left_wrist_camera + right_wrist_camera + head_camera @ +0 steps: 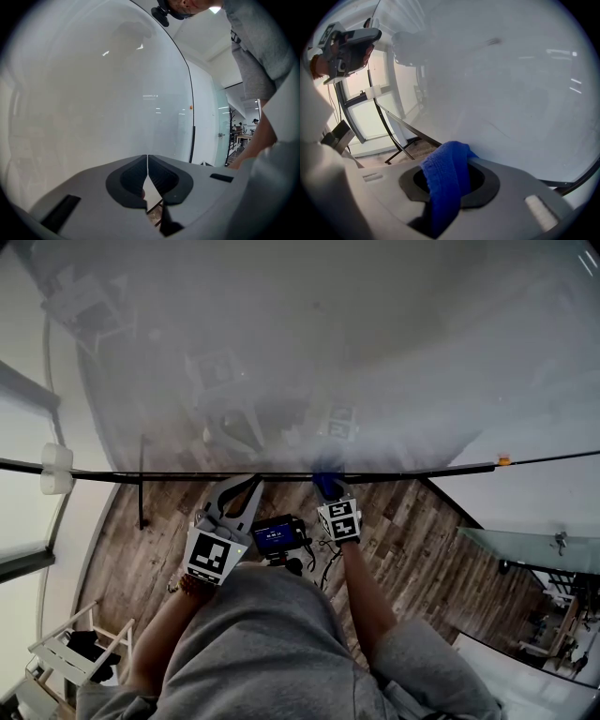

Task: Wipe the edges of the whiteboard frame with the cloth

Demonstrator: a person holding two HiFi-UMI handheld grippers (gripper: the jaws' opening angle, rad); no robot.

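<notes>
1. The right tool [457, 161] is clamped on the blue cloth [443, 187]. The cloth fills the gap between the jaws. One fold bulges out past the tips and the rest hangs back toward the camera.
2. In the head view the cloth sits at the tip of the right tool, right on the dark frame [187, 475] that runs along the lower edge of the whiteboard [309, 352]. Whether it presses on the frame or lies just against it cannot be told.
3. In the right gripper view the board's pale face is just ahead of the cloth.
4. The left tool [147, 159] has its jaws together, tips meeting, with nothing between them.
5. In the head view the left tool is just left of the right one. It points at the same frame edge and is clear of the cloth.
6. Wood floor [412, 540] shows below the frame.
</notes>
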